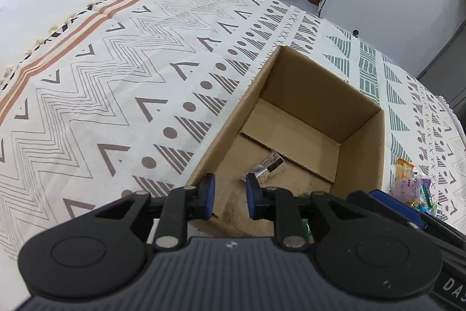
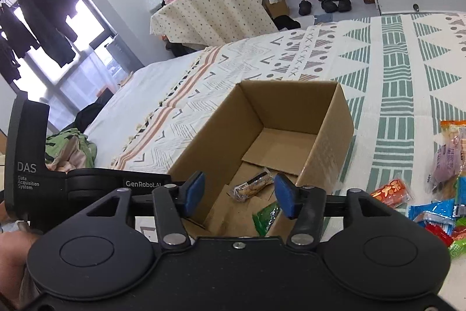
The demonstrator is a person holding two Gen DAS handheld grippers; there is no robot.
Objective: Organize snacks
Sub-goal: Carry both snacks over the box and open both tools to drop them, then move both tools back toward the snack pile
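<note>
I've got both tongs, left tongs (image 1: 230,196) and right tongs (image 2: 238,194), spread and empty over the cardboard box (image 2: 329,142) (snack bar (image 2: 252,185) inside).

Left gripper (image 1: 230,196): black linkage arms, silver pivot pins, blue pads on the jaws, ribbed grey body, round black caps at 4 and 8 o'clock. Right gripper (image 2: 239,196): same build, one screw at centre. White lettering "DAS", "GenRobot.AI" on the black bar at 9 o'clock.

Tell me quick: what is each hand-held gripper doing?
Left hand-held gripper: open, empty, above the brown cardboard box.
Right hand-held gripper: open, empty.
</note>
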